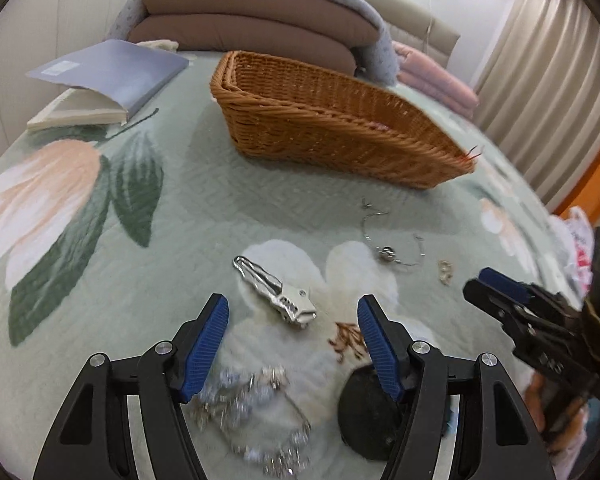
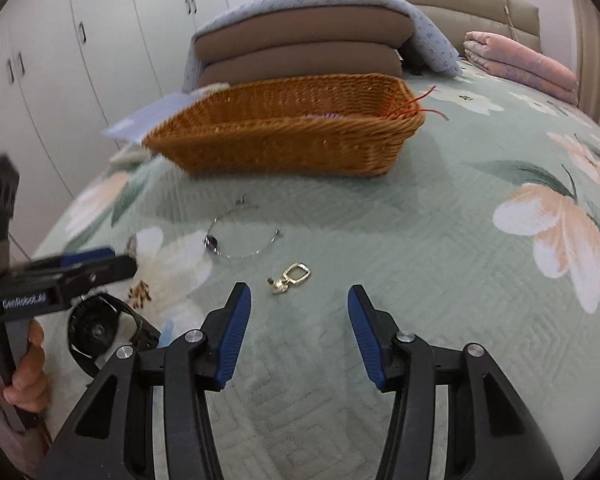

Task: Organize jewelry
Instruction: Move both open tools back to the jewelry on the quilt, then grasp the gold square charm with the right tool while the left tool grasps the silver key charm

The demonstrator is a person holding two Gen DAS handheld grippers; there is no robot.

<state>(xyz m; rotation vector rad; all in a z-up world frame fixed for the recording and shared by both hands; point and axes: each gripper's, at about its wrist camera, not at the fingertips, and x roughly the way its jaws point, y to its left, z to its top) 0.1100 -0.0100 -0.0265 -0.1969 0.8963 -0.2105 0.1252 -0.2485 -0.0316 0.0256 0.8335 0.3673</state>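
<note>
A wicker basket (image 1: 332, 128) stands on the bed; it also shows in the right wrist view (image 2: 292, 140), with a red cord (image 2: 416, 106) over its right end. My left gripper (image 1: 294, 344) is open above a silver hair clip (image 1: 278, 290), with a sparkly silver necklace (image 1: 256, 416) and a black round watch (image 1: 366, 416) below its fingers. A thin silver bangle (image 1: 392, 244) and a small gold clasp (image 1: 445, 271) lie further right. My right gripper (image 2: 298, 334) is open just behind the gold clasp (image 2: 292, 278), with the bangle (image 2: 240, 236) beyond.
An open book (image 1: 104, 80) lies at the back left. Stacked brown cushions (image 2: 300, 56) under a blue blanket and a folded pink blanket (image 2: 520, 66) sit behind the basket. White wardrobe doors (image 2: 60, 60) are on the left.
</note>
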